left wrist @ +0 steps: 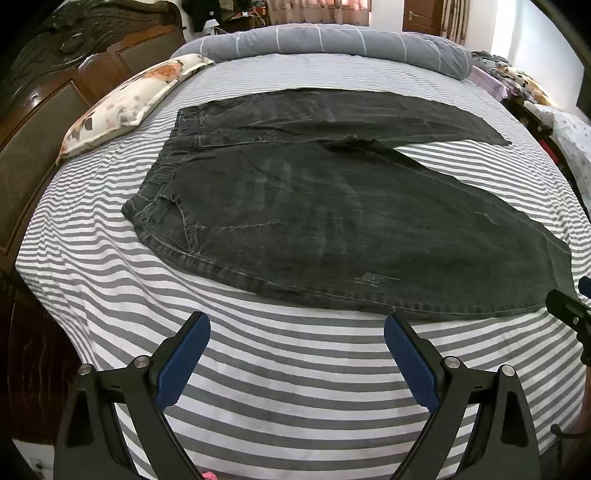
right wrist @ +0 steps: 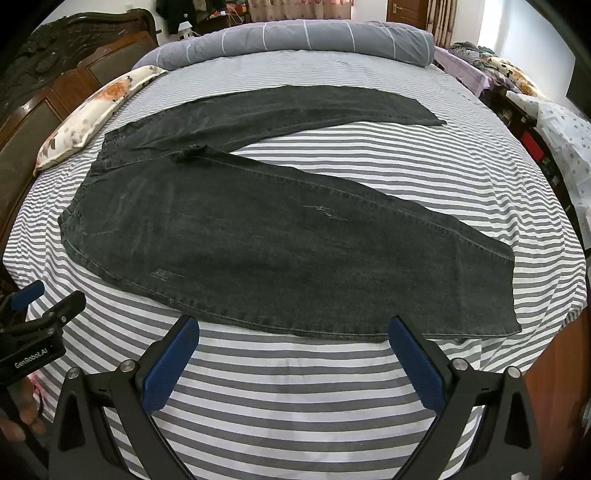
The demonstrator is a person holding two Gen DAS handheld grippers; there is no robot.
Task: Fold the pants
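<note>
Pants (left wrist: 332,221) flat, unfolded on bed (left wrist: 295,369).

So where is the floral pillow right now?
In both wrist views the floral pillow lies at the far left of the striped bed, against the wooden headboard, just beyond the pants' waistband.

A wide bed (left wrist: 258,387) with a grey-and-white striped sheet fills the room. On the left stands a dark carved wooden headboard (left wrist: 48,96), a flowered pillow (left wrist: 129,99) lying beside it. A rolled grey quilt (left wrist: 332,40) lies along the far edge. Beyond it hang patterned curtains (right wrist: 299,9) and a brown door (right wrist: 406,11) (shut, apparently). Daylight brightens the white wall (left wrist: 517,26) at far right.
</note>
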